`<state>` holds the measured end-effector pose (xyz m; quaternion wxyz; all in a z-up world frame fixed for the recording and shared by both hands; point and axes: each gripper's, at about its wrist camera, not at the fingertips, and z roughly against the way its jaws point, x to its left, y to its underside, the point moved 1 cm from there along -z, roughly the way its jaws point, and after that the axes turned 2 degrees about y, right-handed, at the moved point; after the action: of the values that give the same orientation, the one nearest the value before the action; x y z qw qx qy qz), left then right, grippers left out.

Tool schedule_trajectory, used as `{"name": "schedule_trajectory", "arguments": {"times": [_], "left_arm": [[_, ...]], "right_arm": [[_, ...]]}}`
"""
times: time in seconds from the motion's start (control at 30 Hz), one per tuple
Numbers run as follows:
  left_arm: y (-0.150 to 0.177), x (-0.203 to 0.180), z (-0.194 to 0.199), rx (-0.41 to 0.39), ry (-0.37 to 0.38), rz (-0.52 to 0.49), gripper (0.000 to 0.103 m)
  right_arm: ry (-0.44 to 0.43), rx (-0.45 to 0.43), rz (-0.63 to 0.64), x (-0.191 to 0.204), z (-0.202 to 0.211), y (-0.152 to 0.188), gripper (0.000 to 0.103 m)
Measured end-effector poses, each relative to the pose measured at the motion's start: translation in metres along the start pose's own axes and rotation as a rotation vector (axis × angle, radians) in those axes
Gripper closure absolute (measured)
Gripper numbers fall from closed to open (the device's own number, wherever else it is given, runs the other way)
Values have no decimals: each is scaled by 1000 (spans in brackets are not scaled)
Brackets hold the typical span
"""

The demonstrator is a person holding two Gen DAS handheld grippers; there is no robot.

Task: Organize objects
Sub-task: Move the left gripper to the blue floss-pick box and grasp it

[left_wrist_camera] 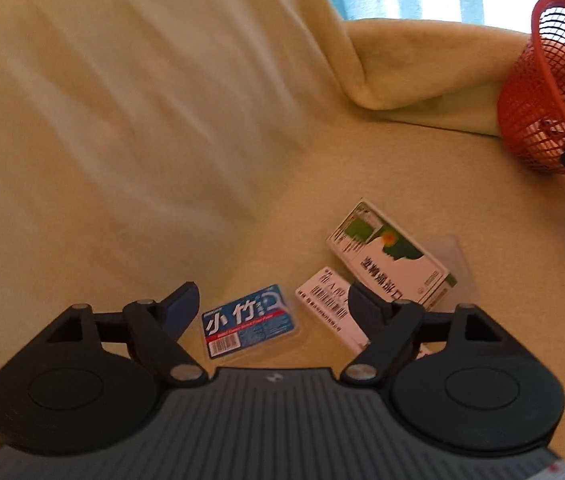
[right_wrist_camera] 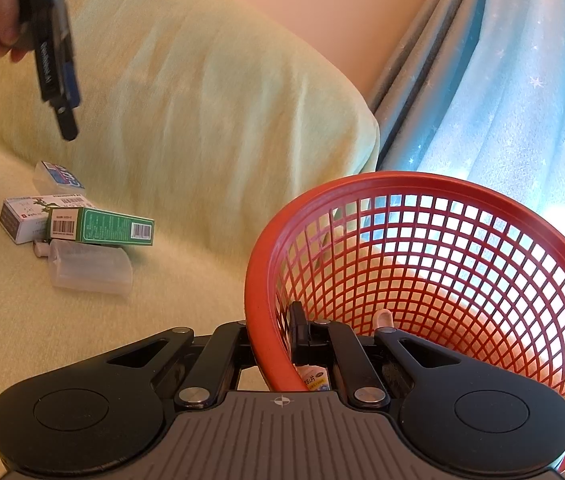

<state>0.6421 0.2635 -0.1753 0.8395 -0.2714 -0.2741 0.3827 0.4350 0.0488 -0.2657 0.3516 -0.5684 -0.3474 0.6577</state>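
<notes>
My left gripper [left_wrist_camera: 273, 309] hangs open over a small pile on the yellow blanket, with nothing between its fingers. Just below the gap lies a blue dental-floss pack [left_wrist_camera: 248, 322]. To its right is a white barcoded box [left_wrist_camera: 328, 306], then a green-and-white box [left_wrist_camera: 390, 258] resting on a clear plastic case [left_wrist_camera: 458, 264]. My right gripper [right_wrist_camera: 272, 340] is shut on the rim of the red mesh basket [right_wrist_camera: 266, 264], which is tilted. From the right wrist view, a hand holds the left gripper [right_wrist_camera: 67, 120] above the same blue pack [right_wrist_camera: 60, 178], white box [right_wrist_camera: 26, 216], green box [right_wrist_camera: 102, 226] and clear case [right_wrist_camera: 90, 266].
The red basket [left_wrist_camera: 542, 92] stands at the far right of the left wrist view. A small labelled packet [right_wrist_camera: 315, 381] lies in its bottom. A blanket-covered cushion [right_wrist_camera: 210, 92] rises behind the pile. Blue star-print curtains [right_wrist_camera: 502, 80] hang beyond.
</notes>
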Motion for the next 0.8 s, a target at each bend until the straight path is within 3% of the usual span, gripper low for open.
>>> {"name": "schedule_trajectory", "arguments": {"times": [0.23, 0.43, 0.63, 0.8], "left_arm": [[16, 21, -27, 38, -7, 164, 17], [22, 24, -50, 62, -31, 192, 16], [24, 37, -67, 65, -15, 291, 16], [21, 38, -77, 81, -32, 295, 19]], "right_arm": [[5, -1, 10, 2, -1, 0, 100], [5, -1, 14, 2, -1, 0, 101], [6, -1, 19, 2, -1, 1, 101], [5, -2, 21, 2, 0, 1, 101]]}}
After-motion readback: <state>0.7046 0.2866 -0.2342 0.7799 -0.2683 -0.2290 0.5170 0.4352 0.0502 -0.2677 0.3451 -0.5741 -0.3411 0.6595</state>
